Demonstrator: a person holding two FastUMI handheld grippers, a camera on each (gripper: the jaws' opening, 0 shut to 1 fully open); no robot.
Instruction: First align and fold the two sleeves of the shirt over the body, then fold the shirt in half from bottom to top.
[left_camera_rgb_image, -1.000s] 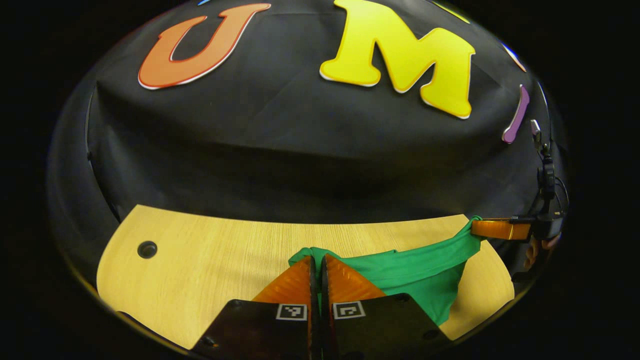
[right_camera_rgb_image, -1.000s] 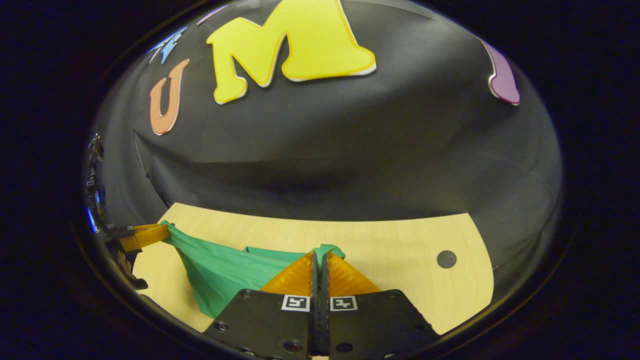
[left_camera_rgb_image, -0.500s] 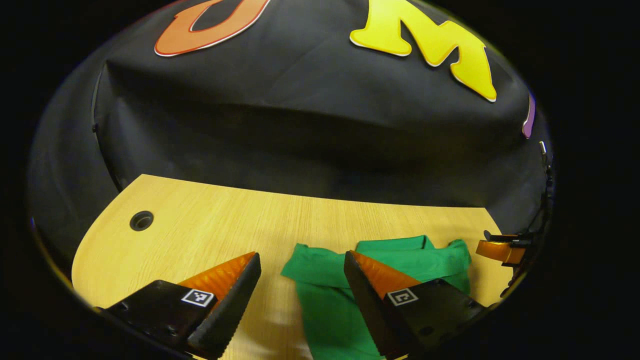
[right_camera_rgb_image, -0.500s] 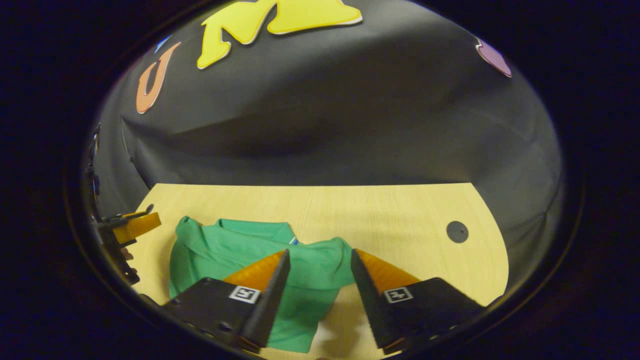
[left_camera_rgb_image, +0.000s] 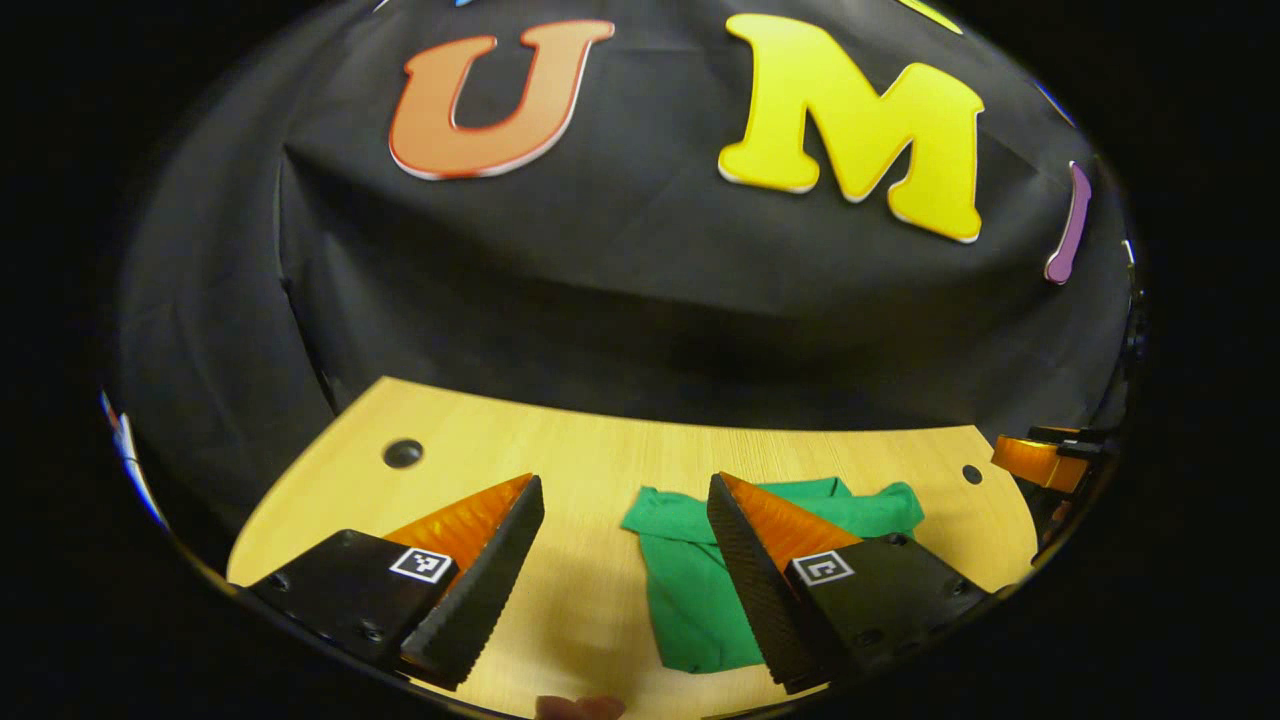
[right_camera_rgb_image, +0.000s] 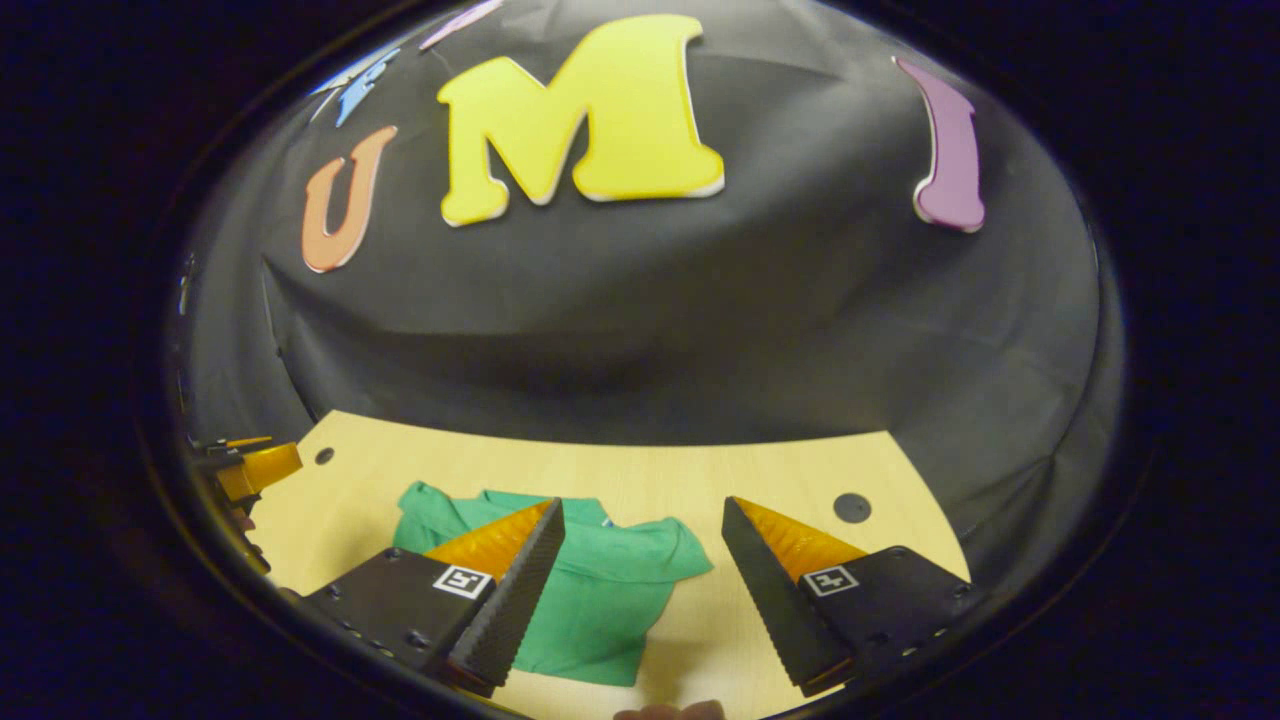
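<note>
The green shirt (left_camera_rgb_image: 690, 590) lies folded into a compact bundle on the wooden table (left_camera_rgb_image: 590, 455), its collar end toward the booth wall. In the left gripper view my left gripper (left_camera_rgb_image: 625, 485) is open above the table, the shirt partly behind its right finger. The right gripper view has the shirt (right_camera_rgb_image: 600, 590) lying below and between the fingers of my open right gripper (right_camera_rgb_image: 645, 505), nothing held. The other gripper (left_camera_rgb_image: 1040, 462) appears at the far right edge of the left gripper view, and another (right_camera_rgb_image: 250, 468) at the far left of the right gripper view.
The table has a round cable hole (left_camera_rgb_image: 403, 453) at its left side and a second hole (right_camera_rgb_image: 851, 507) at its right. The black booth wall rises just behind the table's far edge. Fingertips of a hand (right_camera_rgb_image: 665, 712) peek in at the bottom.
One second ago both grippers were shut on the shirt, holding it up. They opened and let it drop onto the table, then pulled back and up away from it.
</note>
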